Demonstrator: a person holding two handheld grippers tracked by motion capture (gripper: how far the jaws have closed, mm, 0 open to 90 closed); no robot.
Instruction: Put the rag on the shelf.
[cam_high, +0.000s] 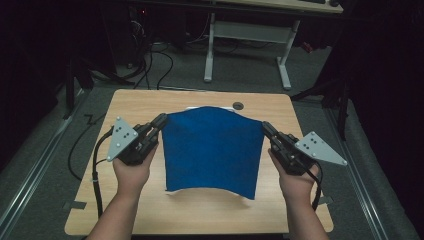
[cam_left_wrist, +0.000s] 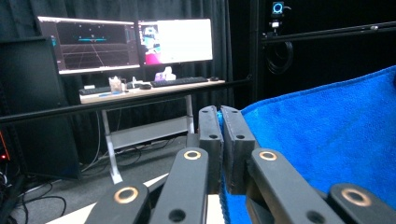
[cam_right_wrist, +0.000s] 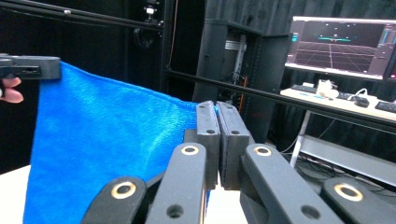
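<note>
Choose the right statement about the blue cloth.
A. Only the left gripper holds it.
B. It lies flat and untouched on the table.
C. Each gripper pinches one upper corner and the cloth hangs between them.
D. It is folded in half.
C: the left gripper and the right gripper are each shut on an upper corner of the blue cloth, which hangs spread out between them above the table.

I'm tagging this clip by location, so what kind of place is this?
Probably a lab or recording studio, not a home: black curtains hang around it, a desk carries two lit monitors and a keyboard, and loose cables run over the grey floor behind the small wooden table.
</note>
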